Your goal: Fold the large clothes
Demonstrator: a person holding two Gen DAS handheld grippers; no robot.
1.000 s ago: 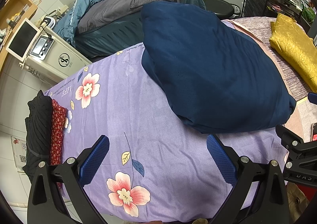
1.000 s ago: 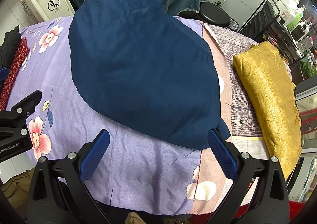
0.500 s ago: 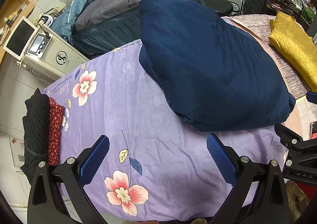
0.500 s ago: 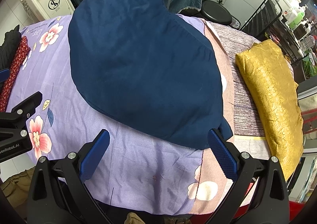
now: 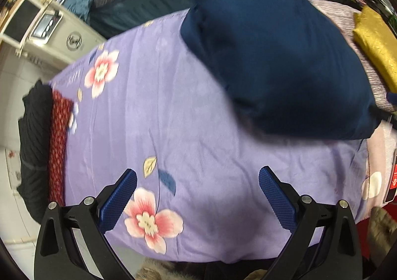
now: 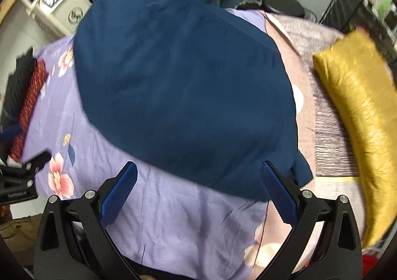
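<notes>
Navy garment (image 6: 183, 91) lies spread flat on the purple floral sheet (image 5: 173, 118) over the bed, reaching toward the pink-grey striped cloth (image 6: 325, 116) at its right edge; looks already folded at least once, rounded outline, near right corner (image 6: 301, 171) sticking out a bit. Left gripper (image 5: 197, 195) hovers above bare sheet near the front edge, jaws wide apart, nothing between them. Right gripper (image 6: 198, 193) also has jaws wide apart, empty, right fingertip (image 6: 278, 190) just beside the garment's near right corner, not clamped on it. Both frames blurry, so exact contact unclear. Step in hand, likely: reach in for the next grasp on the near hem. To do it well: right jaws take the protruding corner, catching all layers at once, not only the top one; left gripper needs to come across to the near left edge (image 5: 238, 106), it sits well apart from the fabric now. Pinch the edges symmetrically, lift only enough to clear the sheet, avoid grabbing the sheet underneath. Fold away toward the far hem and line up the edges before release. Yellow bundle (image 6: 354, 111) on the right and dark and red stack (image 5: 42, 136) on the left are apart from it, no interference.
</notes>
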